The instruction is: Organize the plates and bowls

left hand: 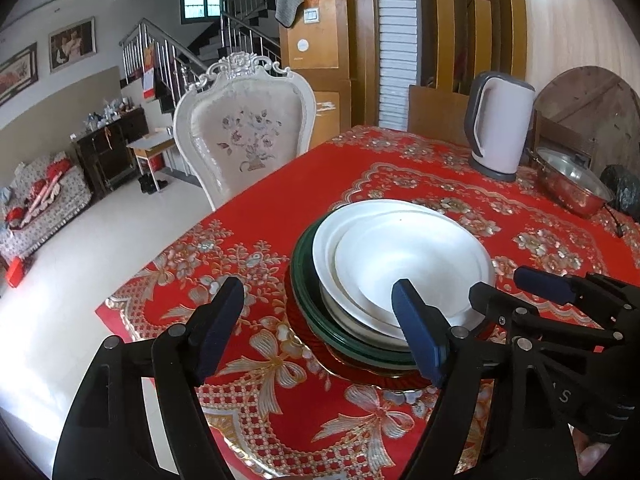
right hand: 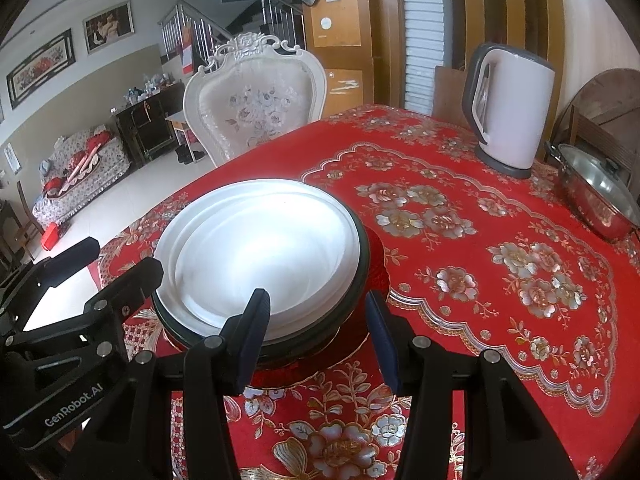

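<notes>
A stack of dishes stands on the red floral tablecloth (left hand: 280, 184): white bowls (left hand: 408, 256) nested on top, a dark green plate (left hand: 308, 300) under them, a red plate (left hand: 360, 378) at the bottom. The stack also shows in the right wrist view, white bowls (right hand: 264, 252) over the green plate (right hand: 360, 276) and red plate (right hand: 376, 264). My left gripper (left hand: 320, 328) is open and empty at the stack's near left edge. My right gripper (right hand: 316, 332) is open and empty, its jaws on either side of the stack's near rim. It also shows in the left wrist view (left hand: 520, 292).
A white electric kettle (right hand: 512, 108) stands at the far side of the table. A steel pot with a lid (right hand: 600, 196) sits at the right edge. An ornate white chair (left hand: 244, 136) stands at the table's far left side.
</notes>
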`<state>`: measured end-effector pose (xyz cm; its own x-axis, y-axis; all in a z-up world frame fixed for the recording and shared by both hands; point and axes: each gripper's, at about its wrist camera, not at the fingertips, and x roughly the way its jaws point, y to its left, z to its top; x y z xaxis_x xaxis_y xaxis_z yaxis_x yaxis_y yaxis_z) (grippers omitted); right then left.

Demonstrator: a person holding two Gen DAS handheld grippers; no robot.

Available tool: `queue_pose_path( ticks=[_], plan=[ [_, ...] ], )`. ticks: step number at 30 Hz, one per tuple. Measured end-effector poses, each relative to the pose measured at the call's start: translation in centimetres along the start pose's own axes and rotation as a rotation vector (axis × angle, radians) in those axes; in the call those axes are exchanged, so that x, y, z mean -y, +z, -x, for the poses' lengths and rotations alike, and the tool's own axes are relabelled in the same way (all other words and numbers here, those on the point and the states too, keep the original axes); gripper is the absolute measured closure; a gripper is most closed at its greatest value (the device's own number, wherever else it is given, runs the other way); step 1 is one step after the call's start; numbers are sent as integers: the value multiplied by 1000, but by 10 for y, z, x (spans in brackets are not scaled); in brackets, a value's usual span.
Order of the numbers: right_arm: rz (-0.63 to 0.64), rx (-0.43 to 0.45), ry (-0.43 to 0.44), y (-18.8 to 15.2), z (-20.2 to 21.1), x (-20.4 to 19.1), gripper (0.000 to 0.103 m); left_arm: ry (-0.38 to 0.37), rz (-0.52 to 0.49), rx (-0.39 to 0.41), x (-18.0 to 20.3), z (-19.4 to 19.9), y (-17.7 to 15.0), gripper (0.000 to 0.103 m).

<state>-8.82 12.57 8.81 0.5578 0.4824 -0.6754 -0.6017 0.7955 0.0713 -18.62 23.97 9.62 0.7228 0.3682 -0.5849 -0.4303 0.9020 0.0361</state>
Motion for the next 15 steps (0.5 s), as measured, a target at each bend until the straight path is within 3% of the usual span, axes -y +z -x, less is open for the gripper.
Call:
queue_pose_path(
  ticks=[15],
  plan=[
    [0, 2, -11, -1, -2, 1, 53, 10, -6, -10, 1, -1, -5, 25]
  ],
)
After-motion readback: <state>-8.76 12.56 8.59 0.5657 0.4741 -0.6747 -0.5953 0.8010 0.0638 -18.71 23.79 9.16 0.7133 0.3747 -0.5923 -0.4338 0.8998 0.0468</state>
